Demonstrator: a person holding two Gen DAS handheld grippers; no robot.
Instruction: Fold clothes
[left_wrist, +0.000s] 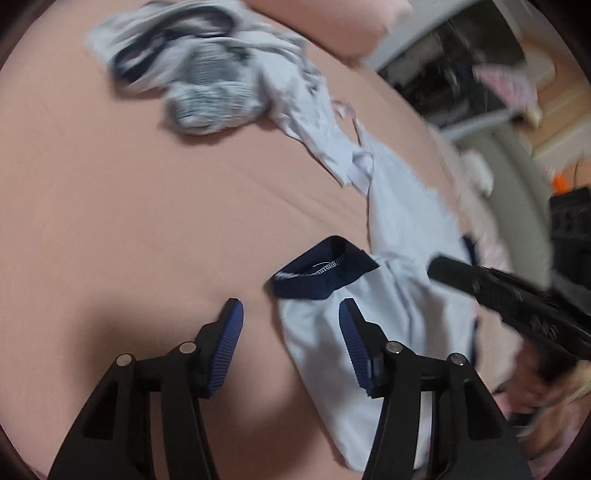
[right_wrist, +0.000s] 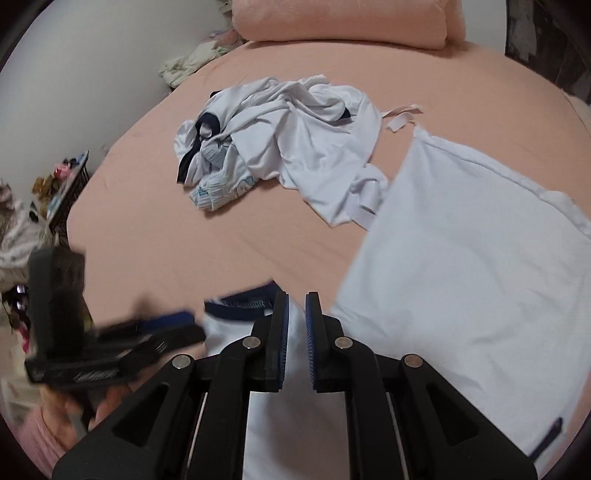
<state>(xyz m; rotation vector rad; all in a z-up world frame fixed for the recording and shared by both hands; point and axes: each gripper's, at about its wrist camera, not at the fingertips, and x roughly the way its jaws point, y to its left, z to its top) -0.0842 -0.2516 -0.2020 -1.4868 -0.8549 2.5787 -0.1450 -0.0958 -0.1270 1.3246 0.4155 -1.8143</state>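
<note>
White shirt (right_wrist: 461, 258) with navy collar (left_wrist: 321, 273) shows no readable label.

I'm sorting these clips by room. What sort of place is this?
Most likely a bedroom. The clothes lie on a bed with a pink sheet, a matching pink bolster pillow sits at its far end, and beside the bed is cluttered household stuff against a white wall.

No readable text, labels, brands or numbers on anything in either view.
</note>
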